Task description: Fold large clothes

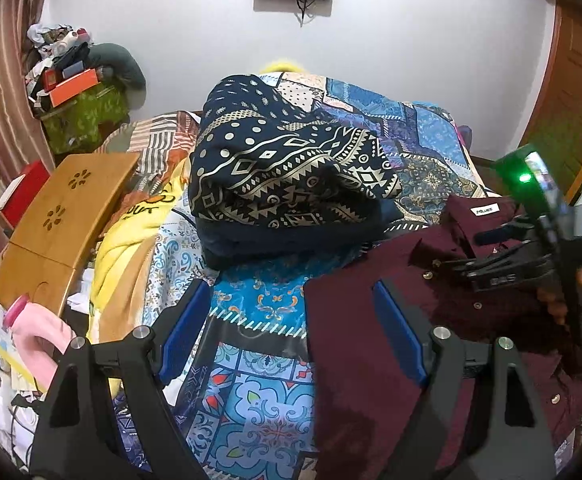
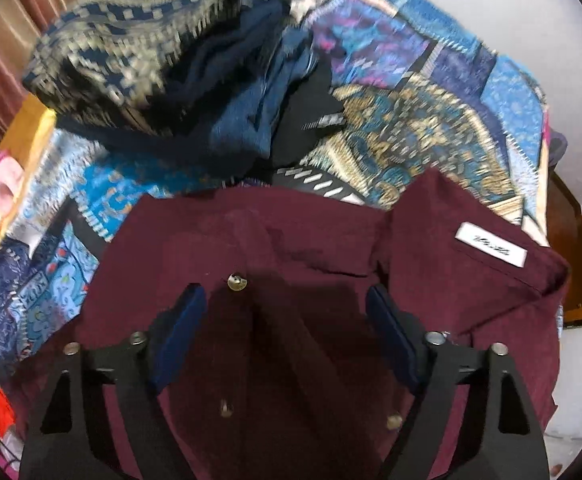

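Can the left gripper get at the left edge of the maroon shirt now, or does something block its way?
Probably yes. The left gripper has open jaws right at the edge of the maroon shirt, one finger already over the cloth. Nothing lies between; the folded navy pile sits farther back.

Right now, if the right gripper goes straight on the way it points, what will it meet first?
Most likely the maroon shirt: its front with the brass button fills the space ahead of the right gripper, whose jaws stand apart with no cloth pinched. How far away the cloth lies is unclear.
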`<state>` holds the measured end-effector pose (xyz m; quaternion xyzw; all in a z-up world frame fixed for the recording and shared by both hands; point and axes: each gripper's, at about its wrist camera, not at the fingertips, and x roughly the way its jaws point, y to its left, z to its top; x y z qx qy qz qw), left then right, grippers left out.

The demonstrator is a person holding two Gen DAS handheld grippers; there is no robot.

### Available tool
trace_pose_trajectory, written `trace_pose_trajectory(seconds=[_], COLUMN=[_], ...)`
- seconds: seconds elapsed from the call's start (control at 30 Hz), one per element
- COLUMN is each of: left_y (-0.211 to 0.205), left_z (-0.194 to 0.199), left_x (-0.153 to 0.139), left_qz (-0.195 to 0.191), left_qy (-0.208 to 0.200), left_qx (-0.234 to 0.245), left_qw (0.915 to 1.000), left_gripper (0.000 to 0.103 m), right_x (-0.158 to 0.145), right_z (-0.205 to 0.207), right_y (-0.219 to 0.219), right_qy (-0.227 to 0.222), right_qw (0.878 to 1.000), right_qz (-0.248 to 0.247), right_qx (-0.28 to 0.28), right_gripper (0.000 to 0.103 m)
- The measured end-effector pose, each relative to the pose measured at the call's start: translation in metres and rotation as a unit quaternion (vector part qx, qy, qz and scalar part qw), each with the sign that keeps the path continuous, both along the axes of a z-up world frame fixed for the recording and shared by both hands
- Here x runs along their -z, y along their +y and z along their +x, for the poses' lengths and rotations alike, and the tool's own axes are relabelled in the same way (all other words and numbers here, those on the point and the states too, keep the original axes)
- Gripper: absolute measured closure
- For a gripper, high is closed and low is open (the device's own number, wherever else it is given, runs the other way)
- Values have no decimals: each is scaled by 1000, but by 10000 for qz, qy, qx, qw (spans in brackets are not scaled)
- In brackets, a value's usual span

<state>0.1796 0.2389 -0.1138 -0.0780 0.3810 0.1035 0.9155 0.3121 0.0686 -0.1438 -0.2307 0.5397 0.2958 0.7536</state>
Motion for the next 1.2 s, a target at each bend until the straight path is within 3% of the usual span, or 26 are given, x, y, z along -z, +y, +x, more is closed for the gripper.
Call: trace_pose_trajectory(seconds=[0.07,0.2,0.4,0.6,0.77,0.93,1.07,1.2], left_y=[0,-3,-12,-28,-48,-73,-101,-130], left_z=[1,2,2,-1,3,17,32,45], left_x=[1,0,-7,-22,-28,-23,-7,14], left_qz=[9,-17,13,158,241,178,139,70], left_qy=[8,-8,-62,-192,-243,-87,172,518], left_qx=[13,32,109,214,377,628,916,1239], left_qw=[10000,10000,9999,9995,9987,9978,9956,9909], left_gripper=[21,21,21,20,17,15,15,15], right_x=[10,17,-7,-74,-132,-170,-176,-149], right_z=[2,5,5,3,5,-7,-22,-30], right_y=[5,3,-17,-58,-113,-170,-220,-256], right_qy=[138,329,148,-576,-1237,-1771,-2011,-1855], right_qw=[9998,9994,9992,9911,9705,9458,9269,9224], right_qz=[-122,-90,323,1060,1760,2195,2392,2316], right_qx=[-98,-5,197,563,1086,1609,2078,2472], right_gripper=[47,83,89,90,90,90,90,90])
